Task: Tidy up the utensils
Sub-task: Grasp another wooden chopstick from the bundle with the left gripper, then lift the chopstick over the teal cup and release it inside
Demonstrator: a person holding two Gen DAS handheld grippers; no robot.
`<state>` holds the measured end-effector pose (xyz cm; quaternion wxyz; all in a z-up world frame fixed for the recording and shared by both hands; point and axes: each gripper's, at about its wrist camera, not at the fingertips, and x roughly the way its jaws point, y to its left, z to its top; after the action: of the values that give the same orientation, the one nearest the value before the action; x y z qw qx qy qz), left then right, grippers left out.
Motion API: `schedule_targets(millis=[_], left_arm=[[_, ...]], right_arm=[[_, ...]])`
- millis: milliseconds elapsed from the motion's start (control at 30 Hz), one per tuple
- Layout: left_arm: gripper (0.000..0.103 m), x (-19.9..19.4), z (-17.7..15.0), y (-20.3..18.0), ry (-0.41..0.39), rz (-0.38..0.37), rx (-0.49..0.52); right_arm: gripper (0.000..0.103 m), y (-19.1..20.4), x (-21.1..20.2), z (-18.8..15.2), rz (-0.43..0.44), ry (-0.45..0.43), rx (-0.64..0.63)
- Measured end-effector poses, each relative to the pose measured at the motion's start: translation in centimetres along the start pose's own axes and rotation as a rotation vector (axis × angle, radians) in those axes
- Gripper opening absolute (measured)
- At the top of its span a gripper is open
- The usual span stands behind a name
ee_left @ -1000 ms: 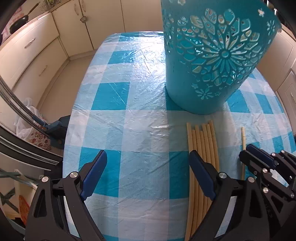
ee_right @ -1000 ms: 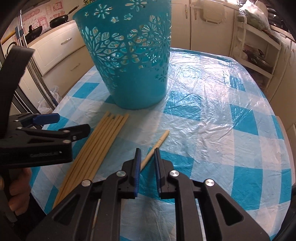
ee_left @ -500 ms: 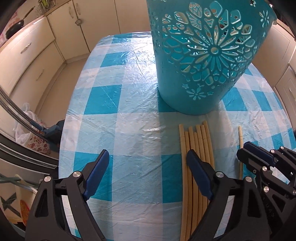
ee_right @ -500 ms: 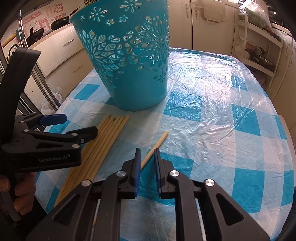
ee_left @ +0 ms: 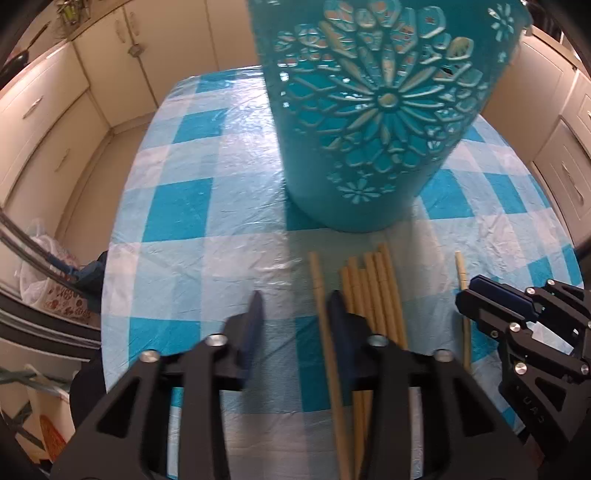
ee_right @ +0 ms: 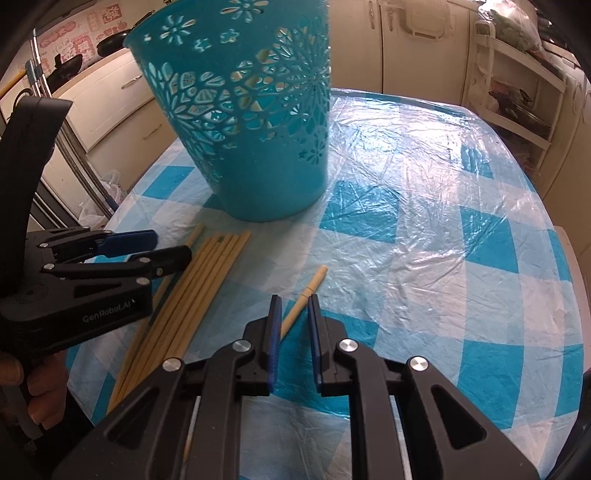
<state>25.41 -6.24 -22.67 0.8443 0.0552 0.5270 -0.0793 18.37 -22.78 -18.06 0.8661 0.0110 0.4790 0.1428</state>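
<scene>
Kitchen table (ee_right: 424, 206) under checked plastic holds a teal basket (ee_right: 251, 129) at upper centre. Below it, the left gripper (ee_left: 295, 314), jaws just narrowing, straddles one chopstick (ee_left: 321, 306) pulled from the bundle (ee_left: 376, 291). The right gripper (ee_right: 293, 325) holds a single chopstick (ee_right: 314, 282).

1. "GenRobot.AI" is printed in pale letters on the black body of the left gripper (ee_right: 162, 254), as seen from the right wrist view.
2. Raised letters resembling "UAO" are moulded on the black frame of the right gripper (ee_left: 466, 295) in the left wrist view; they cannot be read with certainty.
3. Red characters are shown on wall stickers (ee_right: 99, 24) at the upper left of the right wrist view; they are too blurred to be read.
</scene>
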Motion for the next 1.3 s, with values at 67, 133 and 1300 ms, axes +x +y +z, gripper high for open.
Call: schedule_targets(millis=[67,133,1300], left_arm=[[0.005,0.0,0.2,0.1,0.013,-0.037,-0.006],[0.005,-0.6,0.2,0.8,0.019,-0.08,-0.04],[0.005,-16.6,15.8,0.0,-0.782,0.016,-0.23]], right_arm=[[0.015,0.0,0.0,-0.1,-0.003,-0.002,0.003],[0.015,-0.1,0.0,-0.2,0.003,-0.014,0.014],[0.015,-3.8,-0.2,-1.5,0.189,-0.108,0.189]])
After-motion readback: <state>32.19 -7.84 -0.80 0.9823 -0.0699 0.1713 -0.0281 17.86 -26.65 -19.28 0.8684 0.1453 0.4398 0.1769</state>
